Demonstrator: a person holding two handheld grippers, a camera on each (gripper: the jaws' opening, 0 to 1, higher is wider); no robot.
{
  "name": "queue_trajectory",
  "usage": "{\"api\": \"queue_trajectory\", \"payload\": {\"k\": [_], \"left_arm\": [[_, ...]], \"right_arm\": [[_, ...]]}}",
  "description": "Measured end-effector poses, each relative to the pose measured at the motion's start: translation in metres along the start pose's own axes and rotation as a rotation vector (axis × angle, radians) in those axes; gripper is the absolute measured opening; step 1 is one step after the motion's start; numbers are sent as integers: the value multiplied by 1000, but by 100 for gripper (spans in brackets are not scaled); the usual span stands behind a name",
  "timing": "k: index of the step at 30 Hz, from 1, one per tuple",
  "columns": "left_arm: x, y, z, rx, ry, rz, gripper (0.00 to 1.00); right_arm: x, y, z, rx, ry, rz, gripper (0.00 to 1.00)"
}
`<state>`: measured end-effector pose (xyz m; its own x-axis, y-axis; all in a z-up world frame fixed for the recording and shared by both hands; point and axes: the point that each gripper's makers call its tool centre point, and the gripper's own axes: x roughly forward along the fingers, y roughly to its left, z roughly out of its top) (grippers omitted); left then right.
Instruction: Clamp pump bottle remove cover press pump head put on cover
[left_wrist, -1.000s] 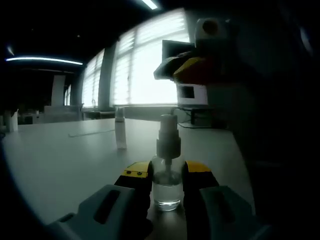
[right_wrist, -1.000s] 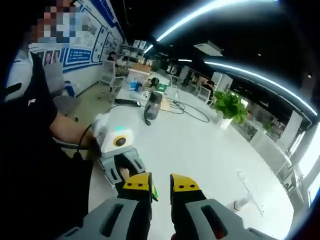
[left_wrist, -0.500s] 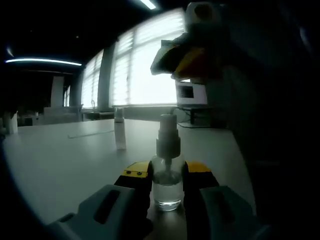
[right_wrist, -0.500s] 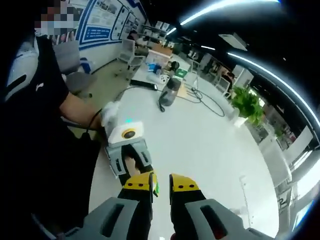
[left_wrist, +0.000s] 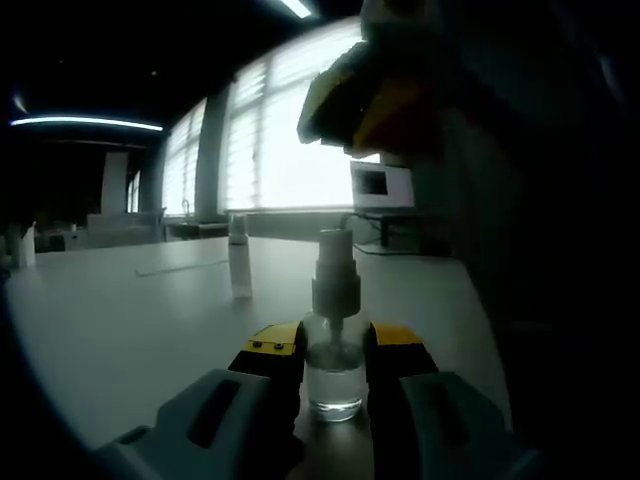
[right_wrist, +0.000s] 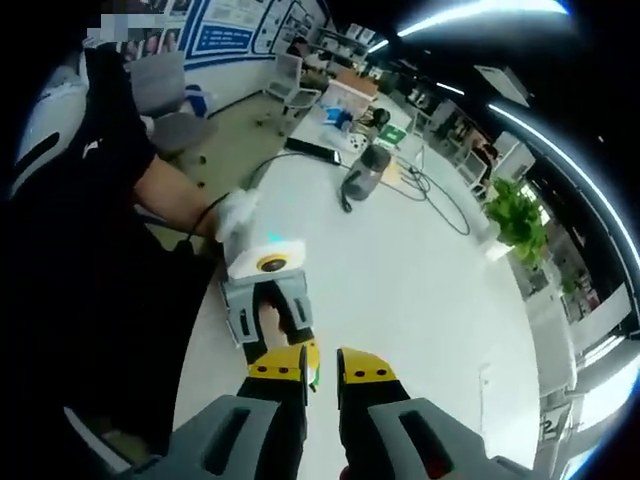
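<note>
1. The left tool (left_wrist: 333, 350) grips the pump bottle (left_wrist: 333, 330) between its two yellow-tipped jaws, which press on the clear lower body from both sides.
2. The bottle stands upright on the white counter (left_wrist: 120, 320), a little clear liquid in its base, its pump head (left_wrist: 336, 262) bare at the top.
3. The right tool (right_wrist: 320, 368) hangs above the bottle with its jaws set close together and nothing visible between them; in the left gripper view its yellow and grey tips (left_wrist: 375, 105) show against the bright windows (left_wrist: 285, 140) (dark and hard to read there).
4. In the right gripper view the left tool (right_wrist: 268, 330) lies below on the counter (right_wrist: 420, 280), held by a white-gloved hand (right_wrist: 235, 215); the person's dark sleeve fills the left side.
5. The cover (left_wrist: 240, 262) stands upright on the counter to the left of the bottle and beyond it, apart from both tools.
6. Farther off, a grey jug (right_wrist: 372, 168), a cable and a green plant (right_wrist: 520, 220) sit along the counter.
</note>
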<state>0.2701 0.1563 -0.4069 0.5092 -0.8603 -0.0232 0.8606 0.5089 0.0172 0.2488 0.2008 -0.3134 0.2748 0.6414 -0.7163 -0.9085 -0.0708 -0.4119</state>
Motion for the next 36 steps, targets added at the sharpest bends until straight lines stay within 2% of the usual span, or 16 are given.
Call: {"api": "queue_trajectory", "payload": {"k": [4,6,8,10,12,18,24,26,30,36], "left_arm": [[0,0,0,-1,1,0,15],[0,1,-1,0,1,1,15],[0,0,-1,-1,1,1,15],[0,0,-1,0,1,2,15],[0,1,-2,2,2,2,15],[0,3,-3,4,5,5,15],[0,3,-3,5,6,5,15],[0,4,-4,5,6,7,15],[0,5,-4,6,7,8,15],[0,4,-3,8,9,5,15]], "right_arm": [[2,3,-2,-30,35,39,6],[3,3,-9,-68,78,72,6],[3,7,-9,-116,86,114,5],[1,3,-5,-80,71,128,5],[2,1,-3,-96,74,139,4],[4,3,-14,-175,167,217,1],[8,8,-10,-166,161,279,1],[10,13,-13,-172,183,306,1],[14,15,-30,-220,268,324,1],[16,23,-28,-217,273,372,0]]}}
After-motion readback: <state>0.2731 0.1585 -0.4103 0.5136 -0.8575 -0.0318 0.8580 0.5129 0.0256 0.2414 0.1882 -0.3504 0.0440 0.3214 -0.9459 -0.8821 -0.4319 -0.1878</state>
